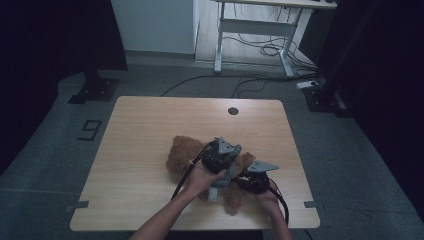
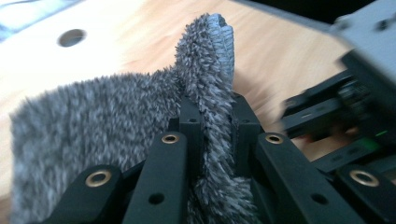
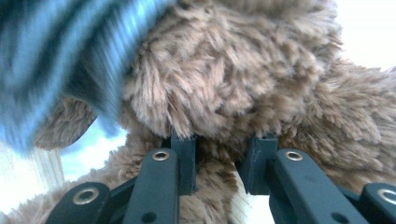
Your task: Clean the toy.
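high view: brown plush bear [image 1: 187, 157] lying on the wooden table [image 1: 135, 150] near its front edge, right of centre. grey furry garment [image 2: 93, 135] pinched in the clenched left gripper [image 1: 220, 159], probably lifted for pulling along the toy. right gripper [image 1: 252, 181] clamped on bear fur [image 3: 219, 154], likely to anchor it. bare wood left and behind for moving; front edge close.

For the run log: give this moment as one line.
left gripper: shut on grey cloth | right gripper: shut on teddy | teddy lies on table
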{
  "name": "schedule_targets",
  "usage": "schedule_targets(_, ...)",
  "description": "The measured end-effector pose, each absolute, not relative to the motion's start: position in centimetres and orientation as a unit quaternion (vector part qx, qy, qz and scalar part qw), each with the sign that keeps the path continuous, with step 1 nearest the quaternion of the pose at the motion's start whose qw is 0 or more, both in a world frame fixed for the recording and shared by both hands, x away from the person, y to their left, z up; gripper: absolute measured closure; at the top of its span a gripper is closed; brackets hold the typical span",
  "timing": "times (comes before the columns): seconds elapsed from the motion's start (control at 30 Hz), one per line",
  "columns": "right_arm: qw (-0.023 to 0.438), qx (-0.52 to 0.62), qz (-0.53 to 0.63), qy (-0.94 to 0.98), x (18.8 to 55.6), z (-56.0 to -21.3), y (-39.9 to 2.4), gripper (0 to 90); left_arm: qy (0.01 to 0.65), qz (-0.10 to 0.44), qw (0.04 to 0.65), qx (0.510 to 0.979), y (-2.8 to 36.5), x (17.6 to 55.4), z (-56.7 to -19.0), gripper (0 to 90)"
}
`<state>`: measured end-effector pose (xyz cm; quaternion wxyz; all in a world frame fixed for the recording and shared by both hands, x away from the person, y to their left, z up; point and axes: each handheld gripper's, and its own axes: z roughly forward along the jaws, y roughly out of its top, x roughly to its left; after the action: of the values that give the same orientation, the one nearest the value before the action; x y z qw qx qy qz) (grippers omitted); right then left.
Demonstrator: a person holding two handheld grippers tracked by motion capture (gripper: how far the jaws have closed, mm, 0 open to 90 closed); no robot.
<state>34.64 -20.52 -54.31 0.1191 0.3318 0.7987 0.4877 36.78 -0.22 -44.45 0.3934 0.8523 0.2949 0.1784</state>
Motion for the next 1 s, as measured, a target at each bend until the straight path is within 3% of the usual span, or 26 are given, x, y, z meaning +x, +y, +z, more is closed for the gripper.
schedule_targets(0.2,0.117,0.332,0.488,0.799,34.7,-54.3,-20.6,72.2,0.352,0.2,0.383,0.83,6.2,38.1,-44.0,78.8)
schedule_targets(0.33,0.115,0.331,0.492,0.797,34.7,-54.4,-20.5,73.1,0.39,0.208,0.41,0.798,11.7,38.3,-43.0,78.7)
schedule_targets(0.47,0.11,0.336,0.492,0.796,34.7,-54.5,-20.7,73.3,0.423,0.217,0.381,0.793,15.9,38.7,-43.6,78.7)
schedule_targets(0.77,0.108,0.339,0.492,0.794,34.7,-54.5,-20.7,73.3,0.452,0.159,0.335,0.811,17.7,39.2,-51.0,78.9)
schedule_targets(1.0,0.104,0.34,0.494,0.793,34.9,-54.6,-20.8,73.2,0.456,0.165,0.384,0.785,18.4,39.1,-47.8,78.7)
